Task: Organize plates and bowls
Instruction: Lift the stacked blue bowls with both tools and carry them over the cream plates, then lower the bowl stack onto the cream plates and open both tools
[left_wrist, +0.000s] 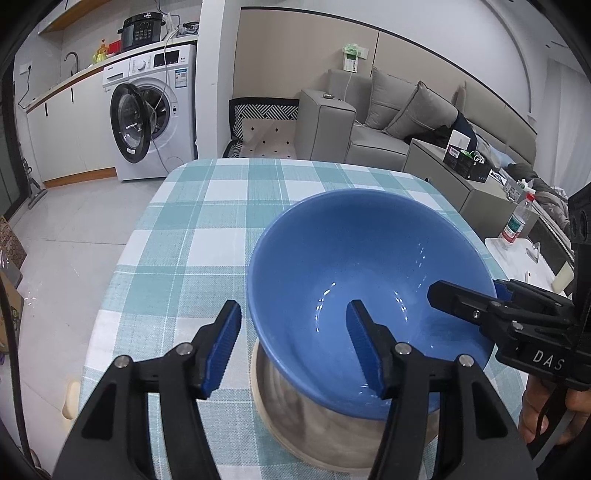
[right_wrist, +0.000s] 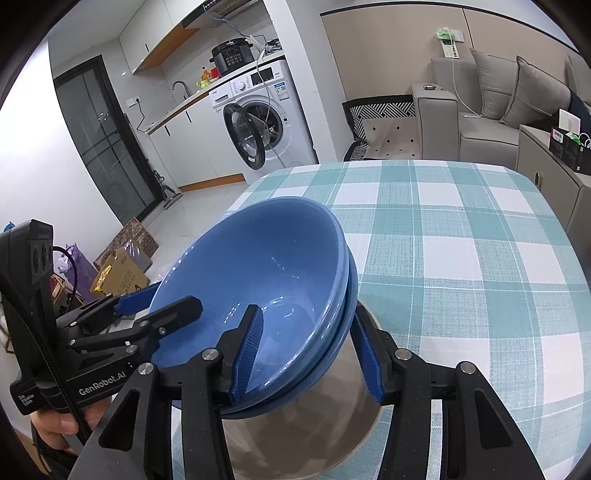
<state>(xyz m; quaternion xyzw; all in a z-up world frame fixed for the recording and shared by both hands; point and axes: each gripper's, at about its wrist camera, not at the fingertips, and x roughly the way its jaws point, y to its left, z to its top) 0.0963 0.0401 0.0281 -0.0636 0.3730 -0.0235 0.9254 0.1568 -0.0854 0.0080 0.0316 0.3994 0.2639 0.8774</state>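
Blue bowls (right_wrist: 280, 280): sitting stacked and tilted on a beige plate (left_wrist: 295, 435), near edge of the checked table (right_wrist: 461, 236).
Left gripper (left_wrist: 291, 347): loose, straddling the near-left rim, not squeezing.
Right gripper (right_wrist: 306, 354): straddling the near rim; squeezing or not, I cannot tell.
Danger: bowls are leaning, so a bump could be sliding them off.

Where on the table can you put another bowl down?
The checked tablecloth is bare beyond the blue bowls, toward the sofa and washing machine. The near edge is crowded: bowls, beige plate, both grippers.
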